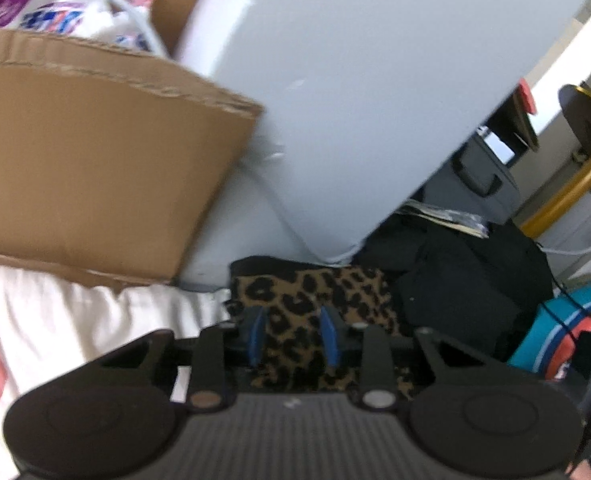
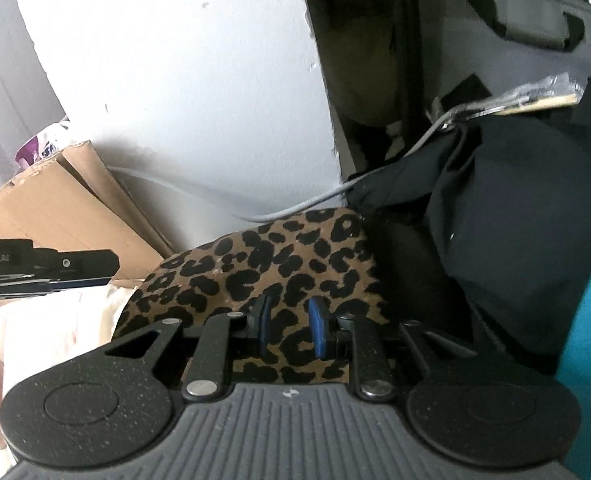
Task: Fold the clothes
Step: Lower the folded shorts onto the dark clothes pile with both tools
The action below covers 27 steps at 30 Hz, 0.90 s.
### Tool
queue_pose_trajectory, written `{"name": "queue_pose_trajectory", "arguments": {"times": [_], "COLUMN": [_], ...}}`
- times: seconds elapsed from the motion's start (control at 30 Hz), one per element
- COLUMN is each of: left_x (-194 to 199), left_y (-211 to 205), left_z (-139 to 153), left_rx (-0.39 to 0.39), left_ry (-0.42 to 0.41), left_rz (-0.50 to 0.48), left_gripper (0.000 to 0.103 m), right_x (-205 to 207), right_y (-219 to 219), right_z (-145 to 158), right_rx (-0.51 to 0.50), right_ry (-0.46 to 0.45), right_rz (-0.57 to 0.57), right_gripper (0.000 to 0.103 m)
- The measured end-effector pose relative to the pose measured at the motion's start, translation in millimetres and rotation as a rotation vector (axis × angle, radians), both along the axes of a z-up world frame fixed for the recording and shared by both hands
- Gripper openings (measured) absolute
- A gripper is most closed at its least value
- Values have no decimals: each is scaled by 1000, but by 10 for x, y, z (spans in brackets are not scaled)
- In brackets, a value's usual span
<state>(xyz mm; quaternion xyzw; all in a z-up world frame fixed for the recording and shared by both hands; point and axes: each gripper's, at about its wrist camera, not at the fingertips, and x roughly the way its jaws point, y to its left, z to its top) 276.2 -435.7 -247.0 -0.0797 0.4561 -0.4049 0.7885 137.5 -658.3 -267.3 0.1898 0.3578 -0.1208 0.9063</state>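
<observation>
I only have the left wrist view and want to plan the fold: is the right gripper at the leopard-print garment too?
Observer: Yes. The right gripper hangs over the leopard-print garment, jaws slightly apart, with no fold pinched between them.
Operator: Anything in the way there?
Observer: A grey cable runs just behind the garment's far edge toward the black clothes. I cannot tell whether it touches the garment.
Operator: Where does my gripper sit from that side?
Observer: The left gripper is at the garment's left edge, above the white bedding.
</observation>
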Motion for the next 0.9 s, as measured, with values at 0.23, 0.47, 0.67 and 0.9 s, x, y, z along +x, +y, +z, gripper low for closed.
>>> {"name": "queue_pose_trajectory", "arguments": {"times": [0.23,0.47,0.67,0.9], "left_x": [-165,-275,-416,-709], "left_y": [-296,-323,-300,-286], "left_z": [-166,-315,-150,-214], "left_rx": [57,190,171,176], "left_ry": [6,-62,-95,-100], "left_rz": [-95,-104,-164,-229], "left_gripper": [28,15,15,23], "right_x": [78,-16,-213,-476], "right_y": [-21,-141,-51,163], "right_z": [-180,-285,-281,-285], "right_rx": [22,51,39,42], "right_ry": [18,62,60,51], "right_rz": [-17,-19,47,68], "right_gripper": [22,22,22,36]}}
